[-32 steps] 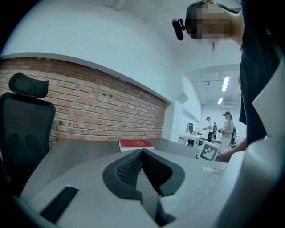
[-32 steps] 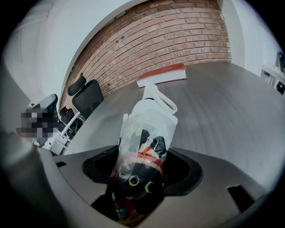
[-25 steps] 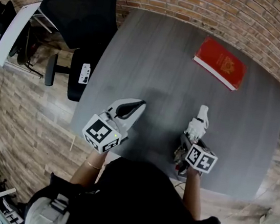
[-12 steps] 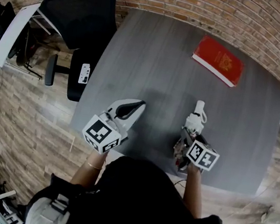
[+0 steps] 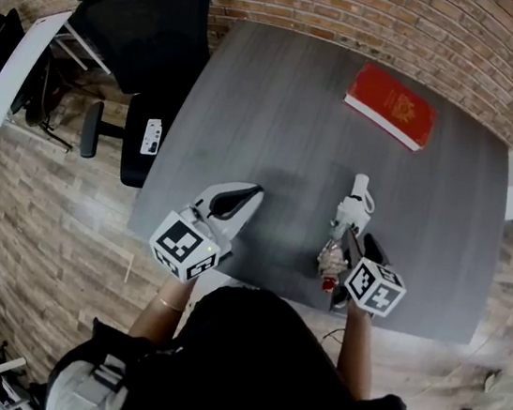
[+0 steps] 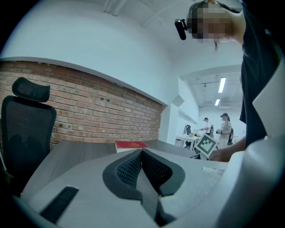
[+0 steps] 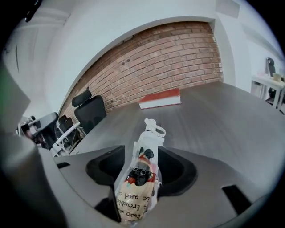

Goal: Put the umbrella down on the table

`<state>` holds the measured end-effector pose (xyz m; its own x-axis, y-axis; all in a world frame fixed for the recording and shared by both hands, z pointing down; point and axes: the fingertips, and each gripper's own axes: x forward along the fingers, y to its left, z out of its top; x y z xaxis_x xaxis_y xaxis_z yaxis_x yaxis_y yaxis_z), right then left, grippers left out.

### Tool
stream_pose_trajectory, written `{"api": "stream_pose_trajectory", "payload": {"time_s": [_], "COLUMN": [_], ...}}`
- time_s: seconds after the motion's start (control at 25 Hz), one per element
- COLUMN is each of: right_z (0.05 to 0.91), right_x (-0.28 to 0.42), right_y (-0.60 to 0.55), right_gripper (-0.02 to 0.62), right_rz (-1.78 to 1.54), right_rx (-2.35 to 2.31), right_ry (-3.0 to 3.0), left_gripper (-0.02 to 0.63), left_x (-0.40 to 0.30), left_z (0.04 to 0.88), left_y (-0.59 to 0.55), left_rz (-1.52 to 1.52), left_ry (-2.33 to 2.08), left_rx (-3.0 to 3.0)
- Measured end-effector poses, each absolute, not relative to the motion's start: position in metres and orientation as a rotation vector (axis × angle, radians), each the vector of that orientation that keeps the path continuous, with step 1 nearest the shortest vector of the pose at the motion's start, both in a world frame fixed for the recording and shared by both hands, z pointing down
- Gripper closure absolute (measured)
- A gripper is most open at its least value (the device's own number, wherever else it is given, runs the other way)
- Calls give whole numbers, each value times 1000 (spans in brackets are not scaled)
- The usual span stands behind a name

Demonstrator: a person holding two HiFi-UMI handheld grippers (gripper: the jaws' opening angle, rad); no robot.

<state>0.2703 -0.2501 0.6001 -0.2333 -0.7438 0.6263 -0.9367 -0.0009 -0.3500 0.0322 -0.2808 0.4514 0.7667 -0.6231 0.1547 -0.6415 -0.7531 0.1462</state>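
Clerk: Umbrella [image 7: 141, 178], entry one. How is it looking?

Checker: Folded short, in a pale glossy cover. The fabric is showing a cartoon figure with dark ears and a line of dark lettering. A white handle [image 7: 153, 127] with a loop is pointing away from the person. A bit of red is showing at the near end in the head view.

Clerk: Where is it sitting?

Checker: Between the jaws of the right gripper [image 7: 146, 160], over the near part of the grey table [image 5: 270, 107]. The jaws have just been closing and are pressing on both its sides, standing fairly wide around it. Whether the handle end is touching the tabletop, I cannot tell.

Clerk: Entry two, left gripper [image 6: 141, 153]?

Checker: Its jaws are meeting, gripping nothing. It is hanging over the table's near left part, well apart from the umbrella.

Clerk: Surroundings?

Checker: A red book [image 5: 391, 106] is lying flat at the far right of the table, well apart from the handle. A black office chair [image 5: 153, 29] is standing at the far left corner. A brick wall [image 7: 169, 58] is running along the far side. Two people [image 6: 225, 129] are standing far off in the left gripper view.
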Motion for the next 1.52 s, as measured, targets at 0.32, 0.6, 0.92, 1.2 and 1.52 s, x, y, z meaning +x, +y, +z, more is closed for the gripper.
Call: {"api": "stream_pose_trajectory", "payload": {"time_s": [0.32, 0.6, 0.92, 1.2, 1.52], "right_z": [560, 520, 475, 456, 447], "right_x": [275, 288, 289, 280, 269], "right_y": [-223, -194, -158, -136, -124], "right_gripper": [456, 595, 595, 597, 597], "right_rz": [967, 820, 631, 587, 539], "right_rx": [1874, 2044, 2163, 2175, 2142], "right_ry": [-2095, -2082, -2107, -2179, -2221], "left_gripper": [604, 604, 604, 604, 604], "left_x": [38, 45, 45, 43, 43], "left_z": [442, 431, 425, 427, 426], "left_y": [-256, -227, -197, -179, -168], "left_rz": [129, 133, 138, 148, 160], "left_ry": [-967, -922, -894, -896, -885], "left_rx": [2803, 2835, 2857, 2853, 2859]}}
